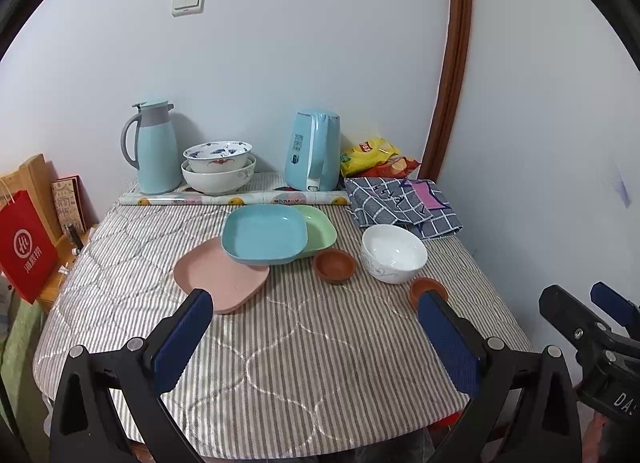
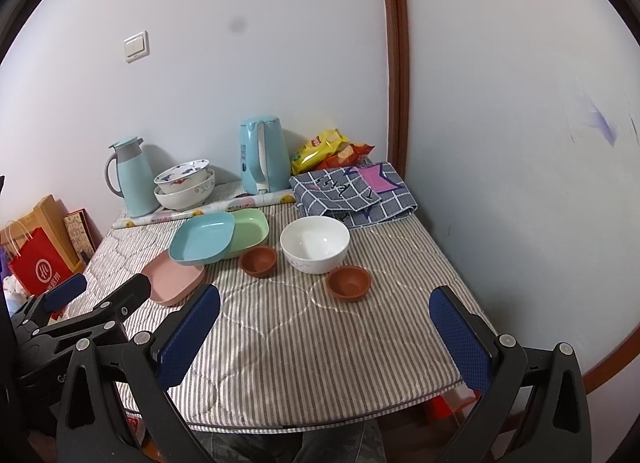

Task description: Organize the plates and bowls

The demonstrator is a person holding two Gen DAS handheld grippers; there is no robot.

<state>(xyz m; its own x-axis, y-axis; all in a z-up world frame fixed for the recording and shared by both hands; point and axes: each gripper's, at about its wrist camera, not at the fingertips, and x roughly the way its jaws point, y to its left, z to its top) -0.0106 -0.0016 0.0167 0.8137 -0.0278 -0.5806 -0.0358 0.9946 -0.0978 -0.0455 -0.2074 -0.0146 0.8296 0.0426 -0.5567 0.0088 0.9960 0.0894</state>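
On the striped table a blue square plate (image 1: pixel 264 234) (image 2: pixel 202 239) rests partly on a pink plate (image 1: pixel 220 277) (image 2: pixel 172 277) and a green plate (image 1: pixel 320 227) (image 2: pixel 250 227). A white bowl (image 1: pixel 394 253) (image 2: pixel 315 243) stands to their right, with two small brown bowls (image 1: pixel 335 266) (image 1: pixel 426 287) (image 2: pixel 258 261) (image 2: pixel 348 281) near it. Two patterned bowls (image 1: pixel 218 167) (image 2: pixel 185 185) are stacked at the back. My left gripper (image 1: pixel 316 307) (image 2: pixel 102 295) is open and empty above the table's front. My right gripper (image 2: pixel 325 303) (image 1: pixel 588 299) is open and empty to its right.
A blue thermos jug (image 1: pixel 154 147) and a blue kettle (image 1: pixel 314 151) stand at the back by the wall. Snack bags (image 1: pixel 372 159) and a folded checked cloth (image 1: pixel 400 201) lie at the back right. A red paper bag (image 1: pixel 26 243) stands left of the table.
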